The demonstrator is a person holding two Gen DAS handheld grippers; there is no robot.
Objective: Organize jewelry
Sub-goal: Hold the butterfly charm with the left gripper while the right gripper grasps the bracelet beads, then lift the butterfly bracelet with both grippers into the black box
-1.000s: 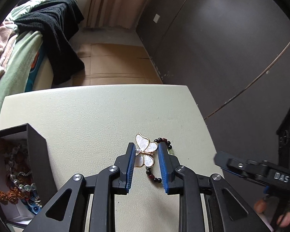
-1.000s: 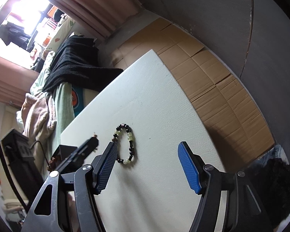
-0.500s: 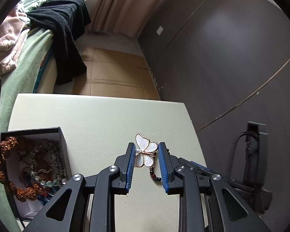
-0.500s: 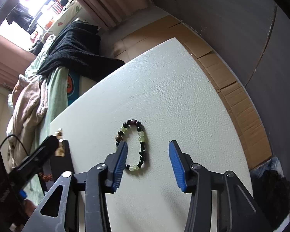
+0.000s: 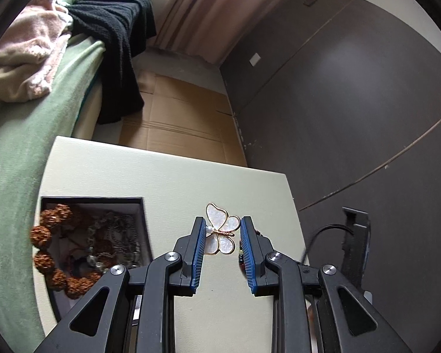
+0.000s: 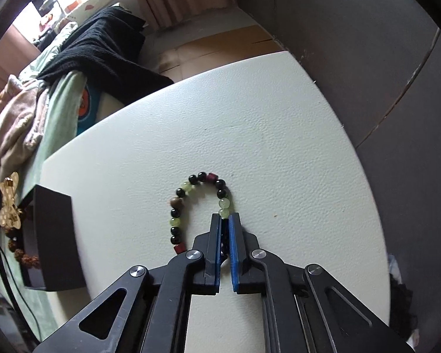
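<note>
My left gripper (image 5: 222, 226) is shut on a white butterfly brooch (image 5: 222, 229) with a gold rim, held above the pale table (image 5: 167, 188). To its left lies an open black jewelry box (image 5: 144, 223) full of beaded strands and chains. In the right wrist view my right gripper (image 6: 225, 220) has its blue pads shut on the near side of a bracelet (image 6: 191, 203) of black, green and red beads, which lies on the table (image 6: 279, 147). The brooch (image 6: 8, 203) and the box (image 6: 53, 235) show at the left edge there.
A bed with green, pink and black bedding (image 5: 44, 73) runs along the table's left side. Cardboard sheets (image 5: 185, 117) cover the floor beyond the table. A dark wall (image 5: 352, 88) rises to the right. The right gripper's black body (image 5: 354, 247) sits beside my left one.
The right gripper's jaws closed onto the bracelet's near side as it came down over it. The left gripper lifted and carried the brooch leftward, bringing the box further into view.
</note>
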